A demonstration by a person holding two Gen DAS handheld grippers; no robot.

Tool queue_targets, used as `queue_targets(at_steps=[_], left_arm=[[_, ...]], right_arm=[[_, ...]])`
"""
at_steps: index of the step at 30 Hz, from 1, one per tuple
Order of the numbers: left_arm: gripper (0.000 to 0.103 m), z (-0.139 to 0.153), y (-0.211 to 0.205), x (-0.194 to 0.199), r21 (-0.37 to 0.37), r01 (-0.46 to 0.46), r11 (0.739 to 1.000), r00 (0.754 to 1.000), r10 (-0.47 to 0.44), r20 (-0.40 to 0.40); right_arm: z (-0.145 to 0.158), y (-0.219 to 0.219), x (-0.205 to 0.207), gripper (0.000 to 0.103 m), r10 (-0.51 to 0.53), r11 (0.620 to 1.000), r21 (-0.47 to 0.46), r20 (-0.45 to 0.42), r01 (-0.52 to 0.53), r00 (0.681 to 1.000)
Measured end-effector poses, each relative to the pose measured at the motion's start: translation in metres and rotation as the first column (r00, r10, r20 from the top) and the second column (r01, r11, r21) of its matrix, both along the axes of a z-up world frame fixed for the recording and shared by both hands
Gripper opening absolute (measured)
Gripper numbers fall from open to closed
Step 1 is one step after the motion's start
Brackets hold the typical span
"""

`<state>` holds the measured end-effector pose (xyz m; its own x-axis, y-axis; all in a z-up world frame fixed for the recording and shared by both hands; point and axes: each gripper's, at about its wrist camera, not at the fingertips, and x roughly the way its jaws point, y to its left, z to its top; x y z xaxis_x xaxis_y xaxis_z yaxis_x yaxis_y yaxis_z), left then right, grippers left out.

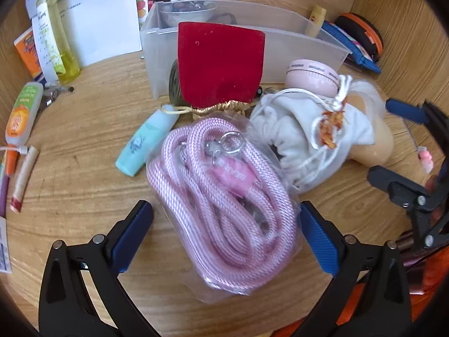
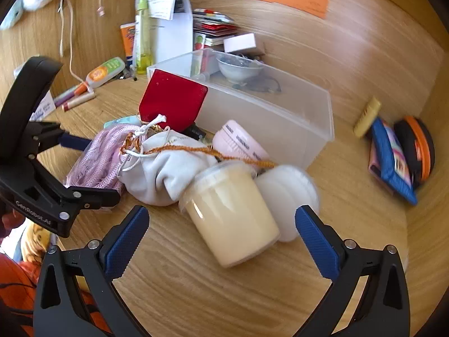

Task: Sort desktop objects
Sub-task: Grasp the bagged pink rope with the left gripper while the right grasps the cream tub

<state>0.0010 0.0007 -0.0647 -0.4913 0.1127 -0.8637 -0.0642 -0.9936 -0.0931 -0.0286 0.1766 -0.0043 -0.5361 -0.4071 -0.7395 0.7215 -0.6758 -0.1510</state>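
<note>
- Bagged pink rope (image 1: 224, 196) at centre and lower centre of the left view, flat on the desk (image 1: 84, 168), lying between the fingers of the left gripper (image 1: 227, 224); jaws spread wide, pads apparently not pressing on the bag
- Likely light and soft, with slick crinkly plastic around a springy coil; best pinched across the thick middle of the coil, not the loose bag edge, which would probably slip or tear
- Metal clasp (image 1: 224, 146) near the upper end of the bag; hard, probably a poor spot to pinch
- Cream jar (image 2: 233, 216) on its side at centre of the right view, between the fingers of the right gripper (image 2: 221, 238), jaws apart, nothing clamped
- Smooth round wall, probably rigid and fairly heavy, apt to roll; best taken across the body, square to its axis
- White pouch (image 2: 165, 171) against the jar's lid end, orange cord (image 2: 196, 150) trailing over it; may snag on lifting
- White round lid (image 2: 286, 199) touching the jar at right
- Clear bin (image 2: 280, 118) above, open top, red pouch (image 2: 174, 98) leaning on its front wall
- Bare desk at lower centre and right of the right view; clutter crowding upper left
</note>
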Motion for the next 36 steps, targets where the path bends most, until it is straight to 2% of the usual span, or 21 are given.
queue_targets(at_steps=[7, 10, 15, 16, 17, 20, 22, 27, 30, 32, 36], left_arm=[[0.103, -0.004, 0.012, -0.015, -0.087, 0.034, 0.996, 0.999, -0.034, 0.003], [0.103, -0.004, 0.014, -0.019, -0.086, 0.051, 0.995, 0.999, -0.051, 0.004], [0.103, -0.004, 0.016, -0.022, -0.086, 0.043, 0.995, 0.999, -0.045, -0.022], [0.103, -0.004, 0.016, -0.021, -0.086, 0.034, 0.996, 0.999, -0.037, -0.034], [0.103, -0.004, 0.017, -0.02, -0.085, 0.026, 0.996, 0.998, -0.03, -0.048], [0.103, -0.006, 0.017, -0.021, -0.083, 0.018, 0.996, 0.996, -0.025, -0.08], [0.103, -0.005, 0.02, -0.026, -0.08, 0.033, 0.996, 0.997, -0.038, -0.068], [0.103, -0.006, 0.008, -0.011, -0.08, 0.067, 0.994, 0.995, -0.073, -0.073], [0.091, -0.003, -0.001, -0.001, -0.076, 0.072, 0.995, 0.995, -0.077, -0.069], [0.076, 0.0, -0.005, 0.003, -0.077, 0.076, 0.994, 0.995, -0.081, -0.063], [0.074, 0.002, -0.014, 0.006, -0.062, 0.076, 0.995, 0.996, -0.079, -0.042]], right_arm=[[0.001, -0.016, -0.006, 0.103, 0.101, 0.991, 0.095, -0.035, -0.098, 0.994], [0.001, -0.023, -0.009, 0.102, 0.139, 0.982, 0.134, -0.035, -0.133, 0.99], [-0.004, -0.037, -0.008, 0.089, 0.188, 0.961, 0.214, -0.052, -0.173, 0.981], [-0.006, -0.038, -0.007, 0.081, 0.197, 0.957, 0.228, -0.052, -0.181, 0.979], [-0.008, -0.04, -0.005, 0.08, 0.209, 0.951, 0.243, -0.039, -0.193, 0.977], [-0.014, -0.038, 0.002, 0.072, 0.215, 0.939, 0.292, -0.085, -0.182, 0.973], [-0.015, -0.034, 0.003, 0.068, 0.212, 0.939, 0.299, -0.105, -0.172, 0.972], [-0.012, -0.024, -0.004, 0.068, 0.183, 0.955, 0.247, -0.062, -0.163, 0.981], [-0.01, -0.022, -0.001, 0.068, 0.188, 0.954, 0.244, -0.03, -0.175, 0.982], [-0.008, -0.02, 0.002, 0.068, 0.209, 0.952, 0.226, 0.006, -0.205, 0.978], [-0.007, -0.019, 0.009, 0.069, 0.226, 0.948, 0.222, 0.033, -0.228, 0.973]])
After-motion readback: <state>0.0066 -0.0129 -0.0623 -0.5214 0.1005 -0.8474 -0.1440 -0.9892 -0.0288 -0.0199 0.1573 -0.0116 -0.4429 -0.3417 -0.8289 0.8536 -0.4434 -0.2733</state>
